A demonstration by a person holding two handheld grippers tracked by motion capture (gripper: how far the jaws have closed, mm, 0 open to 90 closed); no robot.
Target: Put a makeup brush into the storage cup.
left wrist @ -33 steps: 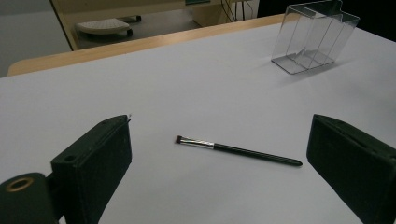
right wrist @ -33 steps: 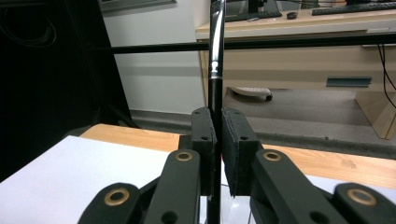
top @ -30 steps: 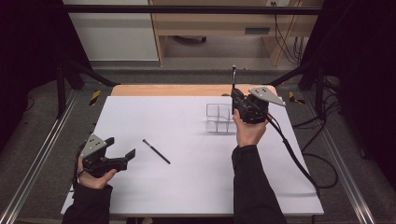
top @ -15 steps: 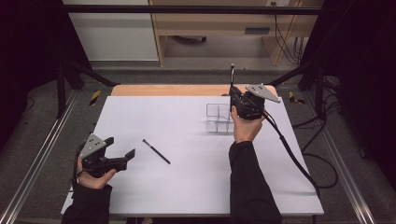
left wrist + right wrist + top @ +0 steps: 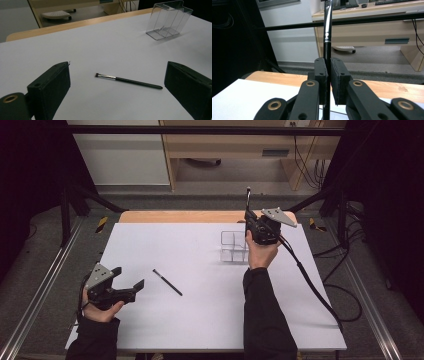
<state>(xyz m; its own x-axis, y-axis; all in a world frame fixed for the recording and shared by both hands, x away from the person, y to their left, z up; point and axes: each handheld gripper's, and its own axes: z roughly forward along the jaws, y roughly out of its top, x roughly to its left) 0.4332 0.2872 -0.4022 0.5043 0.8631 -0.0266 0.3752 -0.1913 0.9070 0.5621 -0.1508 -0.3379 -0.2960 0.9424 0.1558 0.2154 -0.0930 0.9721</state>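
Observation:
My right gripper is shut on a black makeup brush, which stands upright with its metal ferrule above the jaws. It hovers over the far right part of a clear acrylic organizer. In the right gripper view the pads clamp the brush handle. My left gripper rests open at the near left of the table. A second black brush lies flat on the white sheet just to its right. In the left gripper view that brush lies beyond the open left gripper, apart from both jaws.
The white sheet covers the table, and a wooden strip shows along the far edge. The clear organizer has several upright compartments. A cable trails from the right gripper across the right side. Black frame bars stand around the table.
The right gripper with its brush has shifted slightly left and farther back, by the organizer. The left gripper and the lying brush have not moved.

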